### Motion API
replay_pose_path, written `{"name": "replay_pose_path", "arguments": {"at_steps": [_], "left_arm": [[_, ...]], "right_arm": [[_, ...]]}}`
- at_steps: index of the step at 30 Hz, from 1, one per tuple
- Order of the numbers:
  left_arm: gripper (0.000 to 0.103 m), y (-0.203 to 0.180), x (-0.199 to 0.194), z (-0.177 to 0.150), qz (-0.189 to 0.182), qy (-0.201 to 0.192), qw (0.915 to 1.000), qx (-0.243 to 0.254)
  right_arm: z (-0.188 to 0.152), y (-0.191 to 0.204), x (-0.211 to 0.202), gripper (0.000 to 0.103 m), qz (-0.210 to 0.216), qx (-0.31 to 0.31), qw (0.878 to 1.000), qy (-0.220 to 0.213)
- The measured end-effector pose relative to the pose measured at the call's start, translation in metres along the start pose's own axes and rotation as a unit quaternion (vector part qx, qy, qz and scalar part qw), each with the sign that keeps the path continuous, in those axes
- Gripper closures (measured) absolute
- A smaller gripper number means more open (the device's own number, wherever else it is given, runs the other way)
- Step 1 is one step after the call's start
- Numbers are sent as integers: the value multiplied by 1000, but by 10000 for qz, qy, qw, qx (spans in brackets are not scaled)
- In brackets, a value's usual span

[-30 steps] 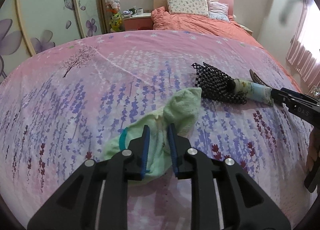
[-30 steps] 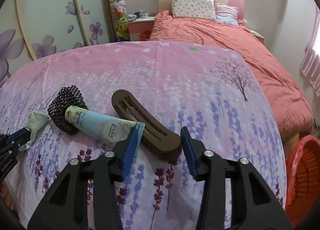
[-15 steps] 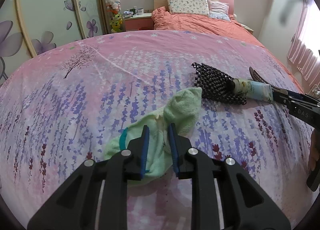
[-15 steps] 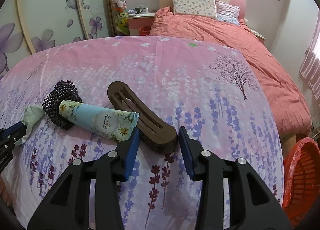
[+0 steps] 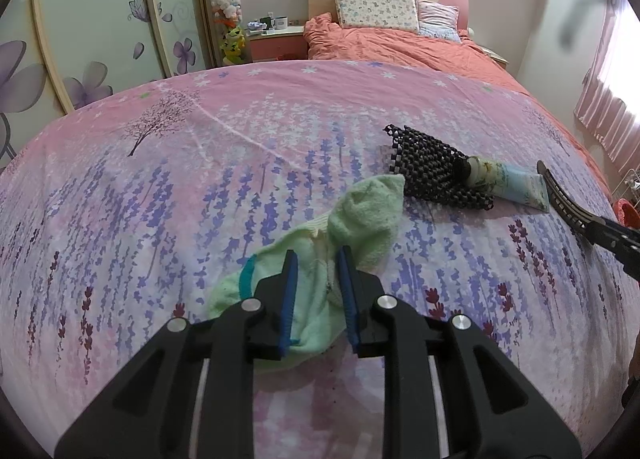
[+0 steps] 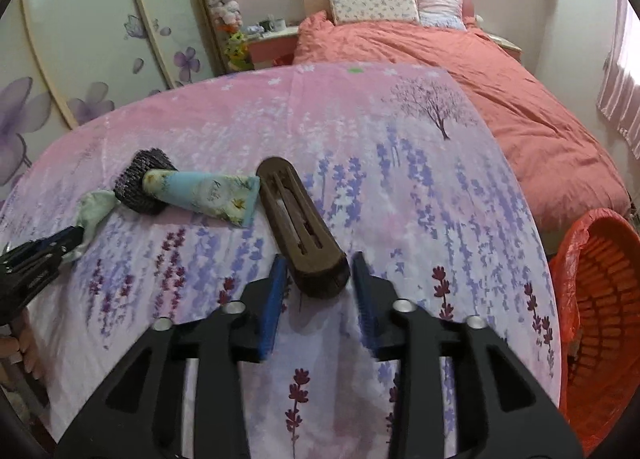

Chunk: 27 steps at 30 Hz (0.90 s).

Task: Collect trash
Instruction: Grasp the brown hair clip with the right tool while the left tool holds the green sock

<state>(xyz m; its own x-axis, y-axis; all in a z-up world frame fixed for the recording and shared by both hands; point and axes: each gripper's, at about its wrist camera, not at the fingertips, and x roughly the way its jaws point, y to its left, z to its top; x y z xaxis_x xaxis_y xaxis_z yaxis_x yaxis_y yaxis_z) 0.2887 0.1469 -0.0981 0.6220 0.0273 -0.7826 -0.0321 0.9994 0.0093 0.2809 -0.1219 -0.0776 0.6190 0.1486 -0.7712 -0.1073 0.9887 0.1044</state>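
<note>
A light green sock (image 5: 368,215) lies crumpled on the pink flowered bedspread (image 5: 240,179). My left gripper (image 5: 317,259) is shut on a bunched fold of it. To its right lie a black beaded mat (image 5: 432,175), a pale blue tube (image 5: 508,181) resting partly on the mat, and a long brown hair clip (image 5: 560,199). In the right wrist view the near end of the brown clip (image 6: 296,211) sits between the fingers of my right gripper (image 6: 319,259). Its jaws are opening and a gap shows on each side of the clip. The tube (image 6: 204,193) lies to the clip's left.
A red basket lined with a red bag (image 6: 600,299) stands on the floor beyond the bedspread's right edge. Behind lies a bed with a coral duvet (image 6: 480,71) and pillows. A wardrobe with flower doors (image 5: 100,39) runs along the left.
My right gripper has slid right, away from the tube, and now straddles the clip's near end. Its jaws narrowed, then widened. The left gripper and the sock have not moved.
</note>
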Motion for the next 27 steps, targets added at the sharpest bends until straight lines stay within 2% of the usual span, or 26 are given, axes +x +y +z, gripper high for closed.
{"name": "replay_pose_path", "arguments": {"at_steps": [1,6,7,8,9,15,17,20,22,23,27], "left_arm": [[80,0,0,0,-5,1,10000,-4],[80,-1,0,0,-3,2,10000,-5],[80,-1,0,0,-3,2,10000,-5],[80,-1,0,0,-3,2,10000,-7],[80,-1,0,0,-10,2,10000,-12],[80,-1,0,0,-9,4,10000,-17],[80,-1,0,0,-10,4,10000,-18],[80,-2,0,0,-5,5,10000,-17],[80,-2,0,0,-7,5,10000,-19],[80,-2,0,0,-6,5,10000,-19],[79,-2,0,1,-3,6,10000,-25]], "right_arm": [[2,2,1,44,-38,-19,10000,-56],[11,9,17,44,-165,-206,9997,-15],[12,10,22,47,-230,-253,9994,38],[11,10,25,58,-265,-267,9993,87],[10,10,28,62,-286,-271,9991,138],[-6,1,11,70,-437,-4,9990,91],[-16,-6,2,70,-447,181,9987,145],[-31,-11,-10,70,-218,286,9991,211],[-36,-12,-14,66,-124,328,9992,209],[-37,-13,-15,63,-110,348,9991,195],[-30,-11,-8,62,-204,351,9991,149]]}}
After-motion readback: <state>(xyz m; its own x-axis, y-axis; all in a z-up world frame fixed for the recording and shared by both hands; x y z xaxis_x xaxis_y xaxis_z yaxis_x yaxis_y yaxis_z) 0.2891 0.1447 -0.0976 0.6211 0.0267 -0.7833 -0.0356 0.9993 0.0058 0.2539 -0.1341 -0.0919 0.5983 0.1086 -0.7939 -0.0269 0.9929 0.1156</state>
